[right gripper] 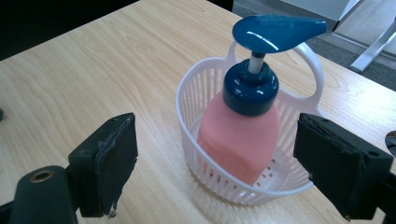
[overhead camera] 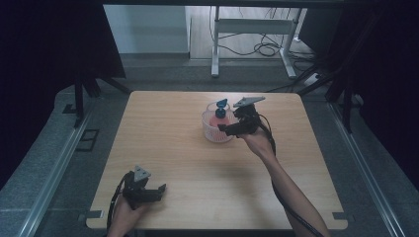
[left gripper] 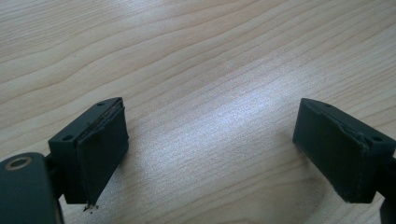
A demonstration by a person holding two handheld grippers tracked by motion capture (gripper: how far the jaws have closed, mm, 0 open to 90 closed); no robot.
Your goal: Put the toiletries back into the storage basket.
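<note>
**Jaws open beside the basket with the pump bottle**

Both jaws of my right gripper (right gripper: 215,163) stand wide apart and hold nothing; they are apart from the basket on both sides and do not touch it. Between them, a little further away, I see the white plastic basket with slotted walls and a loop handle (right gripper: 196,93). Inside it stands the pink plastic bottle with a dark blue pump cap (right gripper: 240,140). Its long axis is close to upright, and it leans a little, with the top toward the handle. The flat blue pump head (right gripper: 275,30) lies across this axis, and its narrow tip points away from me, to the right in the right gripper view.

From the high view, the basket (overhead camera: 210,133) is on the far half of the light wooden table (overhead camera: 197,168), near the middle, and my right gripper (overhead camera: 225,129) is just beside it.

My left gripper (left gripper: 210,154) is also wide open and holds nothing, low over bare wood at the near left corner (overhead camera: 158,190).
</note>
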